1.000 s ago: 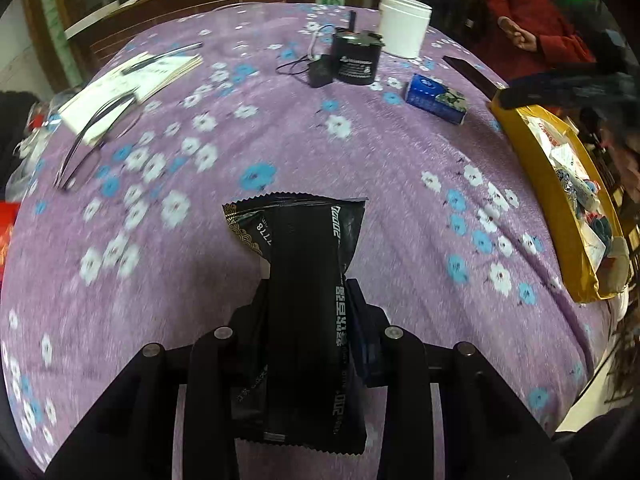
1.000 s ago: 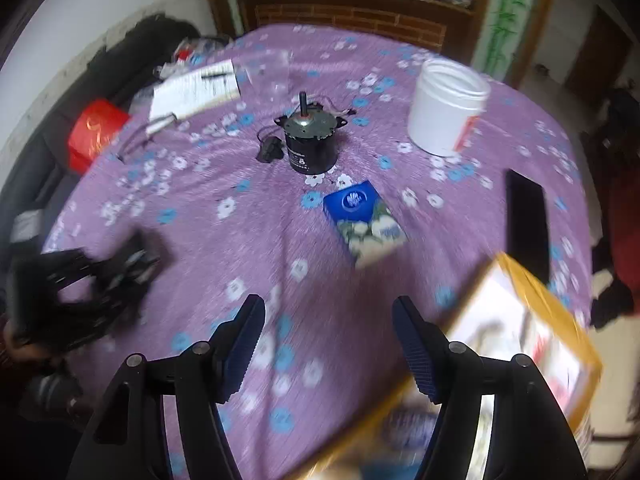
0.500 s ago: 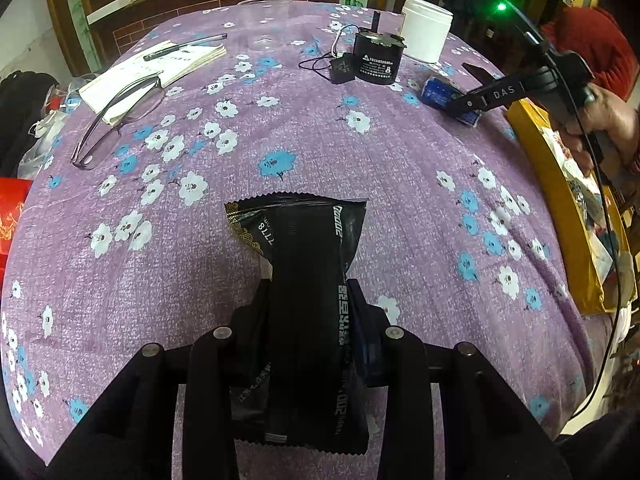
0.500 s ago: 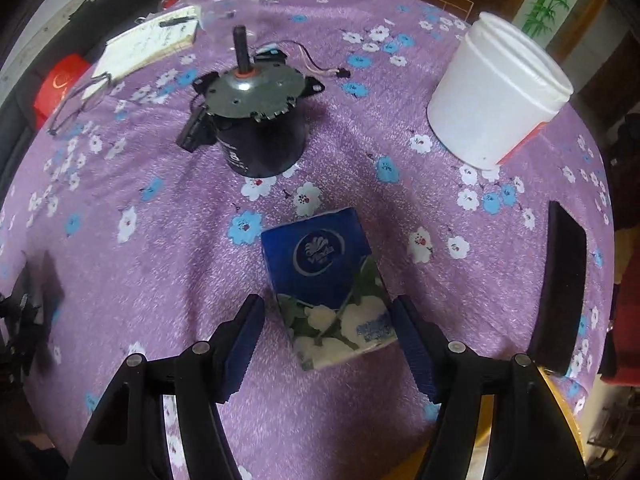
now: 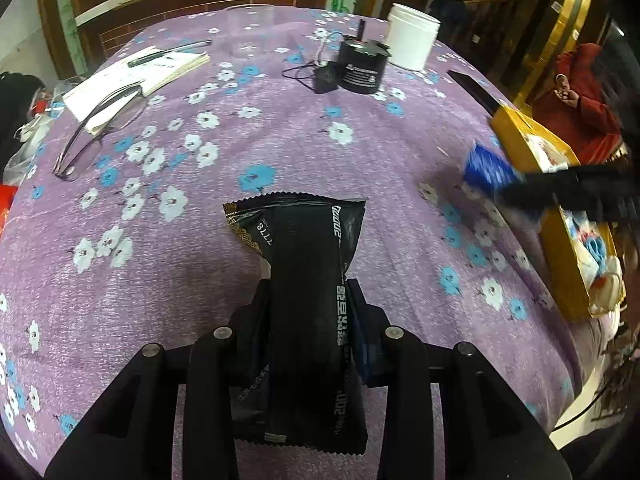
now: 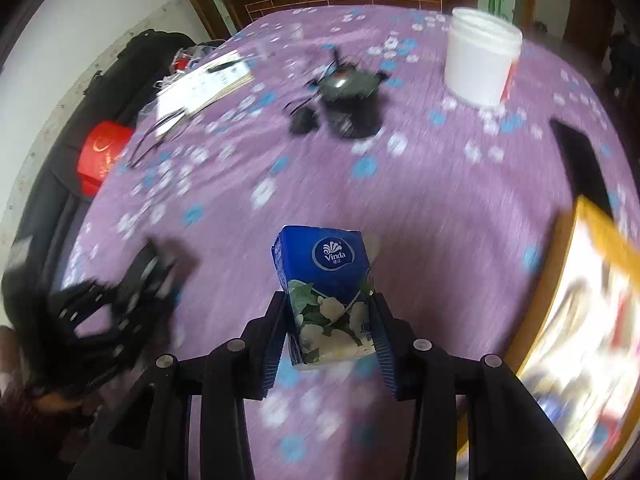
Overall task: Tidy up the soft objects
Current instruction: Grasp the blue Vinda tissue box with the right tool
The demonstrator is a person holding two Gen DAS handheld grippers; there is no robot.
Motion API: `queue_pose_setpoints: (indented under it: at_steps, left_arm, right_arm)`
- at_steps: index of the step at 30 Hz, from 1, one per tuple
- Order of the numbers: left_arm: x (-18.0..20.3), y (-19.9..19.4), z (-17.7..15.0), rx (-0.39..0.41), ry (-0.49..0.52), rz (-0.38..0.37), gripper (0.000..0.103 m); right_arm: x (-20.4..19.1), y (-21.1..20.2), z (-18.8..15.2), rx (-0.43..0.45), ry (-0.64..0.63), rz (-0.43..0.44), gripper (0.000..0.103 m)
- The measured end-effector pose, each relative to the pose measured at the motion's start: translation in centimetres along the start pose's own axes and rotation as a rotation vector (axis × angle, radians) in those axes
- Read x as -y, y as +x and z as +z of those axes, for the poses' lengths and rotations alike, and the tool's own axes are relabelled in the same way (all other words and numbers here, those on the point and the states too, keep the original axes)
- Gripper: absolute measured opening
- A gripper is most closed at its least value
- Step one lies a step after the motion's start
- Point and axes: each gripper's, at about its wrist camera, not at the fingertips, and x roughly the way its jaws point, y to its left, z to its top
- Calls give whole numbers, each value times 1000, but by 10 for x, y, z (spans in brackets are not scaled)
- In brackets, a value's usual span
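My left gripper (image 5: 308, 292) is shut on a black snack packet (image 5: 304, 248), which it holds just above the purple flowered tablecloth (image 5: 280, 140). The jaws of my right gripper (image 6: 330, 308) are closing on a blue Vinda tissue pack (image 6: 324, 272); both pads press its sides and it hangs clear of the cloth. In the left wrist view that tissue pack (image 5: 486, 170) and the right gripper (image 5: 560, 188) are a blur beside the yellow box (image 5: 520, 132) at the right edge. The right wrist view shows the left gripper (image 6: 120, 300) blurred at lower left.
At the far side stand a black motor (image 5: 362, 66) with a cable, a white jar (image 5: 412, 36) and a clear cup (image 5: 250, 28). A notebook with a pen (image 5: 136, 76) and glasses (image 5: 100, 128) lie left. A black phone (image 5: 472, 90) lies by the box. A person in red (image 5: 580, 100) sits beyond.
My right gripper came down over the tissue pack, closed on it and lifted it away from the motor toward the yellow box. The left gripper kept still with the black packet.
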Motion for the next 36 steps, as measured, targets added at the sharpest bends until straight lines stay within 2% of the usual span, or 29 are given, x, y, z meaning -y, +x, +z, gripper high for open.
queue_pose_setpoints:
  at_steps: [5, 9, 13, 15, 19, 21, 25, 26, 27, 28, 30, 36]
  left_arm:
    - [7, -2, -7, -11, 51, -15, 32]
    - [5, -3, -9, -22, 70, -28, 32]
    - [2, -3, -7, -40, 85, -44, 33]
    - [0, -2, -6, -48, 87, -54, 34]
    - [-3, 2, -1, -60, 94, -58, 38]
    - [-4, 8, 1, -75, 96, -55, 46]
    - [-6, 11, 4, -73, 92, -69, 46]
    - [-5, 11, 3, -69, 105, -64, 44]
    - [-4, 10, 2, -63, 111, -57, 42]
    - [-3, 9, 1, -58, 116, -55, 41]
    - [1, 6, 1, -34, 132, -48, 33]
    - [13, -2, 6, 2, 176, -23, 31]
  right_arm:
    - [-33, 2, -38, -24, -24, -7, 42]
    - [-57, 9, -60, -39, -71, -14, 46]
    - [-61, 5, -66, -31, -67, 5, 61]
    - [-62, 4, -67, -28, -66, 5, 65]
    - [-62, 7, -66, -24, -51, -13, 65]
    - [-60, 11, -64, -21, -33, -17, 65]
    - [-62, 24, -64, -53, -20, -47, 65]
    - [-61, 27, -66, -60, -10, -41, 64]
    - [-61, 29, -68, -63, 2, -33, 57]
    - [-61, 28, -71, -51, 11, -36, 55]
    - [-61, 26, -72, -36, 25, -37, 53]
    - [-58, 16, -71, 12, 60, -36, 53]
